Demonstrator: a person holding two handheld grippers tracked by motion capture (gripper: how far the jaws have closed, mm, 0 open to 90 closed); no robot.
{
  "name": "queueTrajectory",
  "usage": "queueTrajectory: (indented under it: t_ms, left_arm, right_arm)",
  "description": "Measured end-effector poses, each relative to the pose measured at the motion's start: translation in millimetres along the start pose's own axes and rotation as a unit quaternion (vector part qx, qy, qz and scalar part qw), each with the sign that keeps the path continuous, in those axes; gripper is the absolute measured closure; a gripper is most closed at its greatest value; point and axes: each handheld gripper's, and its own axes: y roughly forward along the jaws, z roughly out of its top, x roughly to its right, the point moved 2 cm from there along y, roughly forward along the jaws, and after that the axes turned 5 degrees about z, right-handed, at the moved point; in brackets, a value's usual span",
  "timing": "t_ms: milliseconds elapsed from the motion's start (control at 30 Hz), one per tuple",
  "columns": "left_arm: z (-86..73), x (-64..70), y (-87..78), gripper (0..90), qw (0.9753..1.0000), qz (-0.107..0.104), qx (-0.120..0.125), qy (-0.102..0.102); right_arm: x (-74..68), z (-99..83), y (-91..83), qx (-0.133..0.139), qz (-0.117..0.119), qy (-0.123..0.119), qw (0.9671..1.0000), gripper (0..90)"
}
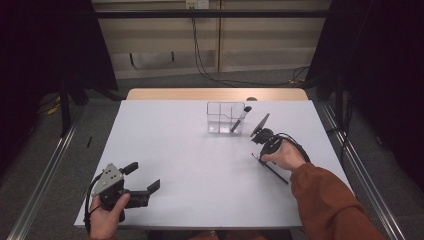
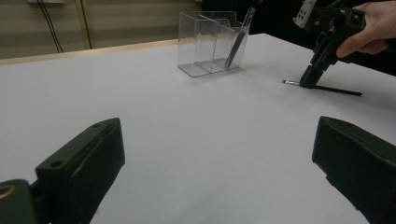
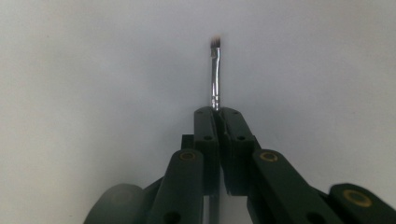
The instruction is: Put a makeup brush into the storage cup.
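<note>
Two jaws of the right gripper [image 3: 216,112] are pressed together on a thin brush [image 3: 215,74], pinching it near the metal ferrule so the bristle tip sticks out ahead of the jaws. Grip point looks chosen close to the head end, which leaves the long black handle trailing back toward the person. In the high view the right gripper [image 1: 260,157] is tipped down at the table [image 1: 165,150], and the brush [image 1: 277,174] lies flat on the surface on the right side, handle running toward the near edge. From the left gripper view the brush [image 2: 327,87] seems to be resting on the table still, not lifted, with the right gripper [image 2: 308,81] nose-down on it. A clear organiser [image 1: 222,117] sits just beyond, toward the far edge, with a dark pen-like item [image 1: 241,119] leaning in its right compartment; likely the destination, so the pickup happens close by. Left gripper [image 1: 145,187] sits near the front left corner, jaws spread wide and holding nothing, well apart from the work, probably parked out of the way.
</note>
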Motion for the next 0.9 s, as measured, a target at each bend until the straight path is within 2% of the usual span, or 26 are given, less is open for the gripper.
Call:
queueTrajectory:
  t_ms: [200,500,667,767,900]
  left_arm:
    - [-0.3,-1.0,-0.5,2.5,1.0,0.004,-0.002,0.0]
    - [-0.5,-1.4,-0.7,2.5,1.0,0.004,-0.001,-0.002]
    - [-0.4,-1.6,-0.7,2.5,1.0,0.006,-0.003,-0.001]
    - [-0.2,-1.7,-0.2,2.5,1.0,0.005,-0.004,-0.001]
    - [-0.1,-1.7,-0.1,2.5,1.0,0.006,-0.003,-0.002]
  right_arm:
    - [1.9,-3.1,-0.5,0.015,0.009,0.004,0.9998,86.2]
    - [1.5,-6.0,-2.8,0.019,0.009,-0.001,0.9998,86.2]
    - [5.2,-13.7,-11.4,0.048,0.013,0.005,0.9988,86.3]
    - [8.1,-18.3,-19.8,0.072,0.018,0.012,0.9971,86.6]
    - [9.5,-21.4,-27.9,0.101,0.019,0.007,0.9946,86.7]
